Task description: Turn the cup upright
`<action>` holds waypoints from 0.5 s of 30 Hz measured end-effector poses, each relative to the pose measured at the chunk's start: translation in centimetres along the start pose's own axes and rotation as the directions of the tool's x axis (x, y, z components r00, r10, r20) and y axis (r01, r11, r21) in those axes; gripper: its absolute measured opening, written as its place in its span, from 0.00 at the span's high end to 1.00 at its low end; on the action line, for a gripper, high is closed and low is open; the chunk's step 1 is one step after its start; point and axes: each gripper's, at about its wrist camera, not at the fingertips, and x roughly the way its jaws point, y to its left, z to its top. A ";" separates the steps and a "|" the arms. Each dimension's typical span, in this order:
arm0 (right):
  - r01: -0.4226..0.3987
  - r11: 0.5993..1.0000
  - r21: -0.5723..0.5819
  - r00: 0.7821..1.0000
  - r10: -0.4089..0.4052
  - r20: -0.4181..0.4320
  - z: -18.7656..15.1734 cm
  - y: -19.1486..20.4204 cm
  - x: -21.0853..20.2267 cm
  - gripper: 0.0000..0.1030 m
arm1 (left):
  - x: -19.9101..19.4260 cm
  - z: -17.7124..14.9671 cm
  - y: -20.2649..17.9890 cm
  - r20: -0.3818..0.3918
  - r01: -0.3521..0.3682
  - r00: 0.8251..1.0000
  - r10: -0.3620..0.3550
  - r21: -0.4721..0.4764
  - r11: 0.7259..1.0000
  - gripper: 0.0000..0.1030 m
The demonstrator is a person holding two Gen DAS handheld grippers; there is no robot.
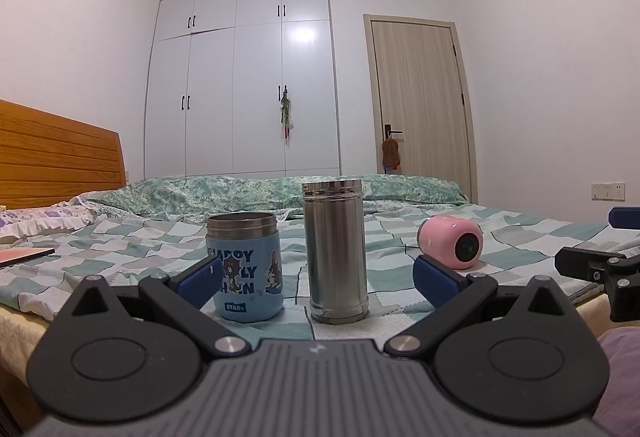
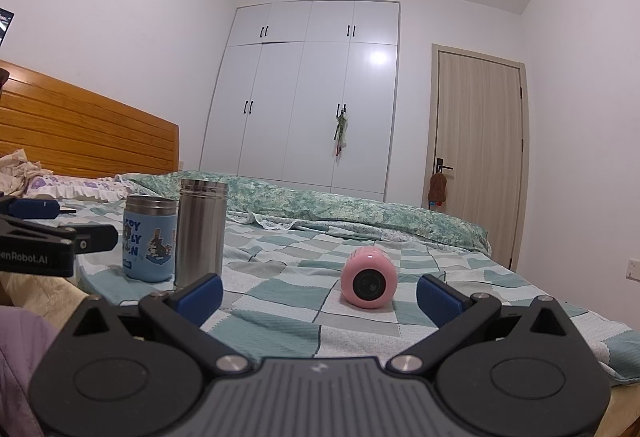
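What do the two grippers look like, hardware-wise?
Same build: left gripper and right gripper have matte black linkage arms, round black hubs, silver pivot pins, a ribbed grey body and ribbed blue pads. White "...enRobot.AI" lettering marks the left one's side. No cables visible.

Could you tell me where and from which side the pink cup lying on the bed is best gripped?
Probably across its round body, from the near side with the right gripper. The pink cup lies on its side on the bed, its end facing that gripper's open jaws.
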 end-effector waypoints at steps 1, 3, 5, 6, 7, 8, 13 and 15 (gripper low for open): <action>0.000 1.000 0.000 1.000 0.000 0.000 0.0 0.0 0.0 0.00 | 0.0 0.0 0.0 0.000 0.000 1.000 0.000 0.000 1.000 0.00; 0.000 1.000 0.000 1.000 0.000 0.000 0.0 0.0 0.0 0.00 | 0.0 0.0 0.0 0.000 -0.001 1.000 0.001 0.000 1.000 0.00; 0.000 1.000 0.000 1.000 0.000 0.000 0.0 0.0 0.0 0.00 | 0.0 0.0 0.0 0.000 0.000 1.000 0.000 0.000 1.000 0.00; 0.000 1.000 0.000 1.000 0.000 0.000 0.0 0.0 0.0 0.00 | 0.0 0.0 0.0 0.000 -0.001 1.000 0.001 0.000 1.000 0.00; 0.000 1.000 0.000 1.000 0.000 0.000 0.0 0.0 0.0 0.00 | 0.0 0.0 0.0 0.000 -0.001 1.000 0.001 -0.001 1.000 0.00; 0.000 1.000 0.000 1.000 0.000 0.000 0.0 0.0 0.0 0.00 | 0.0 0.0 0.0 0.000 0.000 1.000 0.000 0.000 1.000 0.00; 0.000 1.000 0.000 1.000 0.000 0.000 0.0 0.0 0.0 0.00 | 0.0 0.0 -0.1 0.005 0.001 1.000 -0.001 -0.001 1.000 0.00; 0.000 1.000 -0.001 1.000 0.000 0.000 0.0 0.0 0.0 0.00 | -0.1 0.1 -0.1 0.012 -0.001 1.000 0.001 -0.003 1.000 0.00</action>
